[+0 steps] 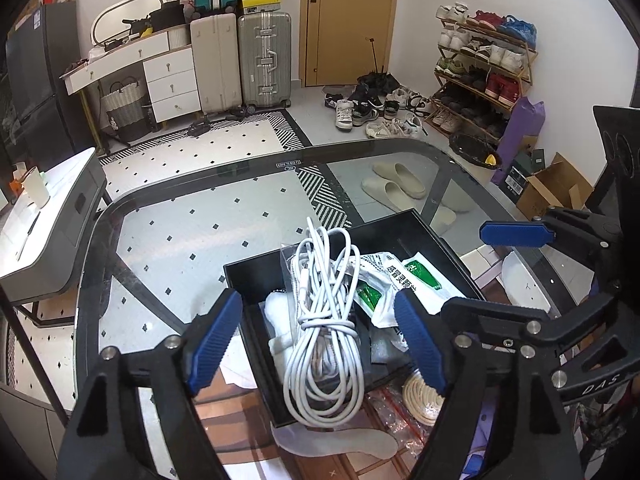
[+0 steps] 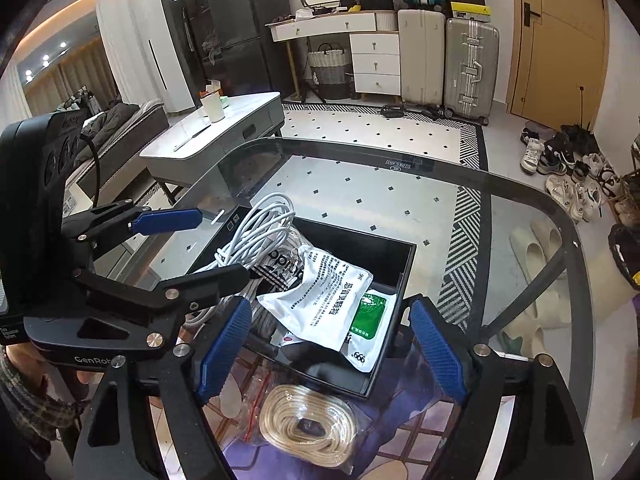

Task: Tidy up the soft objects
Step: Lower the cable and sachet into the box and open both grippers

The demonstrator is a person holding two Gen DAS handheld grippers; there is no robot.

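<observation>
A black tray [image 1: 256,268] sat on the glass table [image 1: 168,236], and the soft things lay inside it. A bundled white cable [image 1: 324,320] ran lengthwise through the tray, over a white cloth [image 1: 280,312] and some clear wrapping. Beside the cable lay white sachets [image 2: 324,304] with green panels, piled toward the tray's right side. The left gripper [image 1: 320,344] hung above the cable with its jaws wide apart, the blue pads clear of the bundle and nothing gripped. The right gripper [image 2: 332,348] hung above the sachets at the tray's near edge, its jaws likewise wide and empty. Each gripper showed in the other's view, side by side over the tray. Under the glass, near the tray's front edge, a cream coil [image 2: 308,424] in clear wrapping rested on a patterned surface. No earlier picture was given, so only this open, empty stance could be told.
</observation>
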